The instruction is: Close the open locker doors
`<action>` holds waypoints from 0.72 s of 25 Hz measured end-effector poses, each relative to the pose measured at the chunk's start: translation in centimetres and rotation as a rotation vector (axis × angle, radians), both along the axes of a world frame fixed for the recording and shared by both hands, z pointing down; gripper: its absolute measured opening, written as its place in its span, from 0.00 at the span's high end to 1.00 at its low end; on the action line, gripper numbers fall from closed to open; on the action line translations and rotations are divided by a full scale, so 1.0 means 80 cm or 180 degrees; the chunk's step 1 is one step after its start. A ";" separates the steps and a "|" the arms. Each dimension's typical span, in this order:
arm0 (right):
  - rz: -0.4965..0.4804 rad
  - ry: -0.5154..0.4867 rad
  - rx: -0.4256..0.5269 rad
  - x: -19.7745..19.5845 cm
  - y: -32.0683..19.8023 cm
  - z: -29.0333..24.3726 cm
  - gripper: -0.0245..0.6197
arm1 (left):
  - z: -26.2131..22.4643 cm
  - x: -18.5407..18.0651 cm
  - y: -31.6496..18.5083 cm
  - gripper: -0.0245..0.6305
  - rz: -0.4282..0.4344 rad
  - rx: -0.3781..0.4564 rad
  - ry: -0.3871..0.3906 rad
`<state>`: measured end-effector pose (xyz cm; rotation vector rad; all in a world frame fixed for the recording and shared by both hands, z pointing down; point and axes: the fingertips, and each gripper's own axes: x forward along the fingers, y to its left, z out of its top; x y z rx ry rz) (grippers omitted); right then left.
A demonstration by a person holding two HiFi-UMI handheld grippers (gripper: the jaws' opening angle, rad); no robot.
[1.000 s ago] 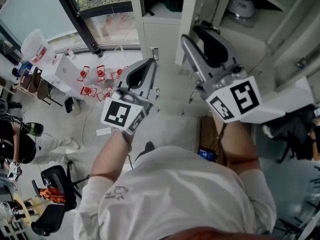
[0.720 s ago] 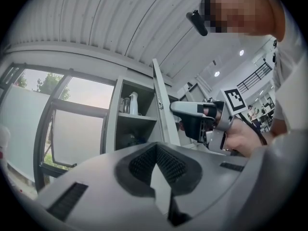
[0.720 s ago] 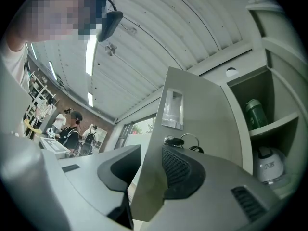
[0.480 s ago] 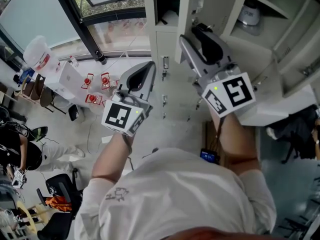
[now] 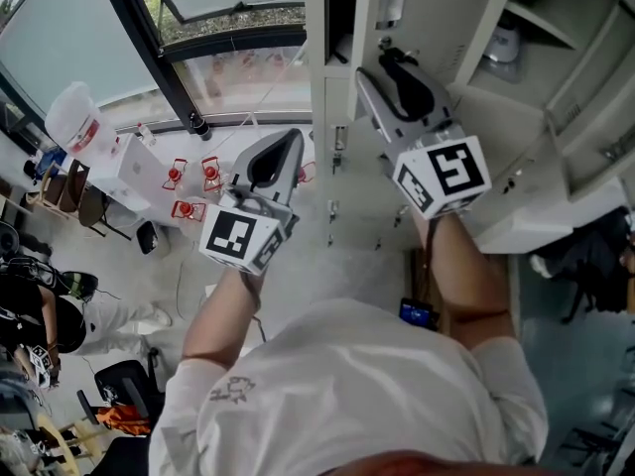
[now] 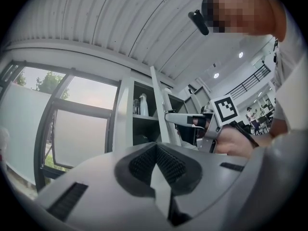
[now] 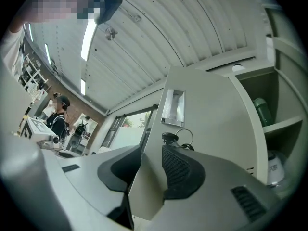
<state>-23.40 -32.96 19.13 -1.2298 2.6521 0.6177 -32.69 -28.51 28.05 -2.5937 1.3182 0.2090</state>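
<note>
Swung a little further toward shut, the locker door [image 7: 207, 109] is pinched at its edge by the right gripper [image 7: 149, 160], while the left gripper [image 6: 155, 153] hangs closed on nothing.

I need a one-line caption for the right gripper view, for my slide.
Right gripper clamps the edge of an open locker door, key in its lock.
</note>
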 end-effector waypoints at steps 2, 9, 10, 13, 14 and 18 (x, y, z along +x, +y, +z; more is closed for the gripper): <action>0.0067 0.0033 0.0009 -0.006 -0.011 0.001 0.75 | -0.002 -0.009 -0.003 0.97 0.0000 0.0006 0.0000; 0.0270 0.0003 -0.0112 -0.018 -0.053 0.012 0.75 | 0.000 -0.023 -0.016 0.97 0.0048 0.0010 -0.0041; 0.0295 0.0013 -0.0126 -0.019 -0.059 0.013 0.75 | -0.001 -0.024 -0.017 0.97 0.0059 0.0022 -0.0057; 0.0351 0.0035 -0.0158 -0.025 -0.077 0.013 0.75 | -0.002 -0.032 -0.022 0.97 0.0065 0.0037 -0.0074; 0.0366 0.0044 -0.0164 -0.027 -0.083 0.014 0.75 | -0.002 -0.035 -0.023 0.97 0.0052 0.0029 -0.0065; 0.0421 0.0060 -0.0190 -0.032 -0.106 0.017 0.75 | 0.001 -0.044 -0.031 0.97 0.0024 0.0020 -0.0049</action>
